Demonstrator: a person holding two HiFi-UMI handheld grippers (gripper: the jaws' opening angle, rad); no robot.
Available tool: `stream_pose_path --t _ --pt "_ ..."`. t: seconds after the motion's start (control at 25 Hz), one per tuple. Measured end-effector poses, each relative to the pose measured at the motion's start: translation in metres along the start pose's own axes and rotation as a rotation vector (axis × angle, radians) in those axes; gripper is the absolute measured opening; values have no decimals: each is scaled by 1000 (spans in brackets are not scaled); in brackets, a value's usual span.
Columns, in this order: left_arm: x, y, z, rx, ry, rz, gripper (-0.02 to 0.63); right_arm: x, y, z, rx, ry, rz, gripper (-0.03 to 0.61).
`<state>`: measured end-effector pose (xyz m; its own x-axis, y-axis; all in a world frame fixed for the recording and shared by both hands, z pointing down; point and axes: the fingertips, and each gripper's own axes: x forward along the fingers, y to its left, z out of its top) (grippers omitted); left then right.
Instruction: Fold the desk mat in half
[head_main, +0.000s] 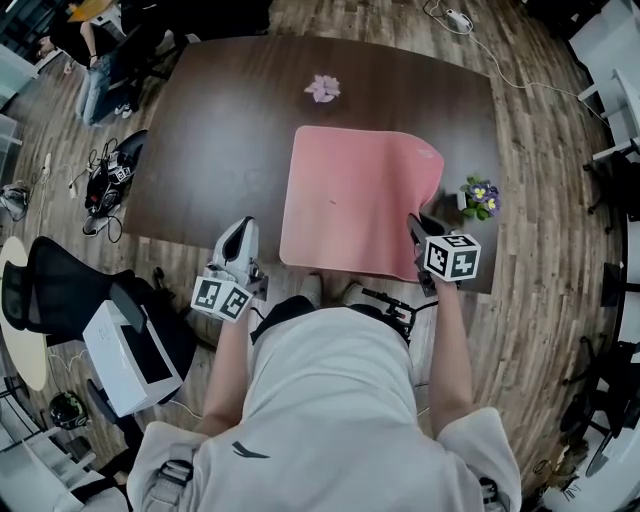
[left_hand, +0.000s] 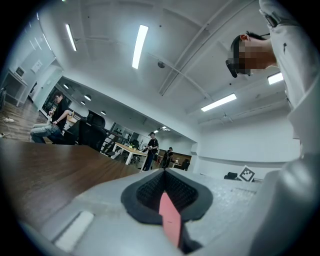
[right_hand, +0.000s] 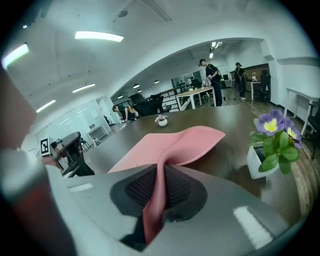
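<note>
The near right corner of the mat (head_main: 350, 200) was pinched in the closed right gripper (head_main: 420, 232) and held above the table (head_main: 220, 140), while the rest lay flat. The left gripper (head_main: 240, 232) was kept beside the mat, closed on a pink sliver (left_hand: 170, 220). The fold was judged barely begun.

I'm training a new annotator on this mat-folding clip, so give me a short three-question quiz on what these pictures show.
1. True or false: the right gripper is clamped on the pink desk mat.
2. What stands on the table just right of the mat? A) a mug B) a potted purple flower C) a laptop
3. Fill in: the mat's near ___ corner is raised off the table.
Key: 1 true; 2 B; 3 right.
</note>
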<state>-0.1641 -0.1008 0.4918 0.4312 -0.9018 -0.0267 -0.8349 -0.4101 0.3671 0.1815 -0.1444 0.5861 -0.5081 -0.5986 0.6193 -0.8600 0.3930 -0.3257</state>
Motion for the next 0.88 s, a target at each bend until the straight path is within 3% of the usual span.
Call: stream_pose_path --t 0.44,0.88 --pt "-14 7 0 -4 0 36 3 25 76 37 1 -41 198 35" --pt "-40 24 6 -1 -23 116 3 64 121 41 -17 -8 295 35"
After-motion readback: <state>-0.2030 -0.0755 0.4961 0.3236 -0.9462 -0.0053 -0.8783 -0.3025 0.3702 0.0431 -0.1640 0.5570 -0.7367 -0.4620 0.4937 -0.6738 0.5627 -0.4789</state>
